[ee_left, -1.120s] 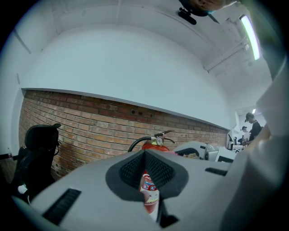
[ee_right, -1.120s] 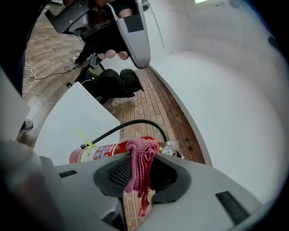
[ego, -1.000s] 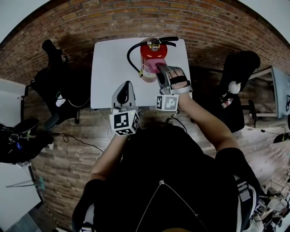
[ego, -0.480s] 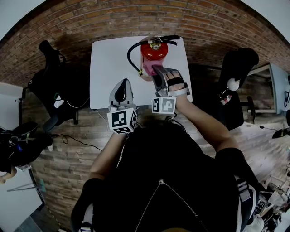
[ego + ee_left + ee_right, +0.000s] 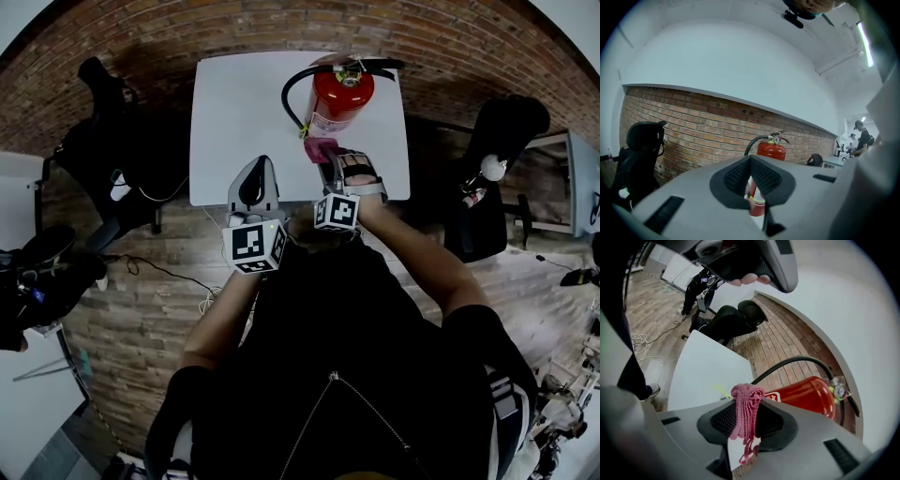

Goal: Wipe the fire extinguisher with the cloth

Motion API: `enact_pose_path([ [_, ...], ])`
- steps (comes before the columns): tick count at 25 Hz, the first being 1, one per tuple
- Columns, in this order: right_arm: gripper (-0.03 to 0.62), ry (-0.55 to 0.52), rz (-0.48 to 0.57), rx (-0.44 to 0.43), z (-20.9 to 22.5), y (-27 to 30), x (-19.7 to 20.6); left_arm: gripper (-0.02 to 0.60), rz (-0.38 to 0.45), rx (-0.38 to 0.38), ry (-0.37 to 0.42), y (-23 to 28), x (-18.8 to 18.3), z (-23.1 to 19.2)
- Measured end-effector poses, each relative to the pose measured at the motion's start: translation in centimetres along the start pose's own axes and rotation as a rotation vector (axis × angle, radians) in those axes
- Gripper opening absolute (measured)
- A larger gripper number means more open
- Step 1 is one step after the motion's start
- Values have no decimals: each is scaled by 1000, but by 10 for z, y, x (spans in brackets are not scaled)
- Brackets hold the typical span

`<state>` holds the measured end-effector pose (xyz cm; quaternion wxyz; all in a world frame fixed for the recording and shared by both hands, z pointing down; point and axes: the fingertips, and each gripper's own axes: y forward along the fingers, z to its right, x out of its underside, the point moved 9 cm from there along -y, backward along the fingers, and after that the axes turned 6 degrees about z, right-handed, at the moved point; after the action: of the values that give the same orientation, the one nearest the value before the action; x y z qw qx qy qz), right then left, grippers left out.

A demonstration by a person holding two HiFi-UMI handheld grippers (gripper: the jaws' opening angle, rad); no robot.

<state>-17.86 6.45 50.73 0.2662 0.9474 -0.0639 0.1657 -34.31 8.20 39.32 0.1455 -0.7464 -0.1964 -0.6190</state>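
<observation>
A red fire extinguisher point(image 5: 339, 98) stands upright on the white table point(image 5: 234, 122), toward its far right corner, with its black hose point(image 5: 292, 94) looping out from the valve on the side toward the table's middle. The right gripper point(image 5: 330, 159) is clenched on a folded pink cloth point(image 5: 321, 149). In the right gripper view the cloth point(image 5: 745, 411) is pinched between the two dark pads, its bunched top standing above the jaw tips and loose threads hanging below. The right gripper holds the cloth low against the near side of the extinguisher's body, near the table's front edge; whether cloth and cylinder actually touch cannot be told. In that same view the red cylinder point(image 5: 806, 397) lies just beyond the cloth, and the hose point(image 5: 787, 364) arches over it. The left gripper point(image 5: 255, 173) hovers over the front edge of the table, left of the right one and apart from the extinguisher. In the left gripper view its jaws are closed tip to tip on nothing, and the extinguisher point(image 5: 771, 150) shows beyond them against a brick wall point(image 5: 693, 126). A dark office chair point(image 5: 103, 141) stands off the table's left edge and another point(image 5: 497, 131) off its right.
</observation>
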Motion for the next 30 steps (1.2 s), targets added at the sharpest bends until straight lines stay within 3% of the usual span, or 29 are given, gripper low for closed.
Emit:
enact_pose_path([
  [6, 115, -38, -72, -90, -47, 42, 7, 9, -30, -20, -2, -6, 8, -22],
  [14, 115, 83, -236, -187, -96, 103, 29, 9, -78, -38, -5, -10, 19, -50],
  [19, 115, 160, -276, -198, -123, 137, 44, 9, -106, -53, -4, -11, 26, -65],
  [30, 115, 167, -397, -178, -143, 174, 55, 9, -142, -106, -5, -20, 37, -87],
])
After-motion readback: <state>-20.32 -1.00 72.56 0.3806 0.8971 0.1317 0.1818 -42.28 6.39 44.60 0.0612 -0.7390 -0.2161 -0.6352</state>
